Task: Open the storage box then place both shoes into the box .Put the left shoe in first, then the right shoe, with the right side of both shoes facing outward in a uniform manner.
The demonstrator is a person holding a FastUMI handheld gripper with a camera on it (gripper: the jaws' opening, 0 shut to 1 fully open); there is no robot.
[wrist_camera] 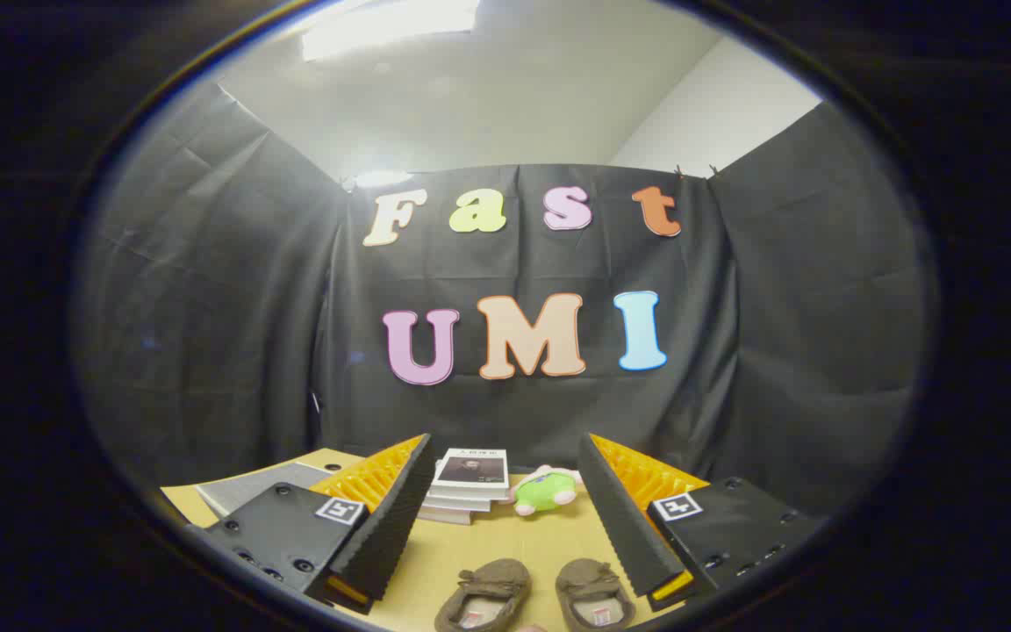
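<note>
Gripper (505,518) fingers spread wide, nothing between them. Two brown shoes (541,595) sit side by side on the table (505,540), low between the fingers. Stack of books (468,485) and green plush toy (542,491) beyond.

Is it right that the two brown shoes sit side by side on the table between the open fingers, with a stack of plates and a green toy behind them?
Not quite: behind the shoes sits a stack of books, not plates, as the gripper view shows. The green toy, table and open gripper are right.
</note>
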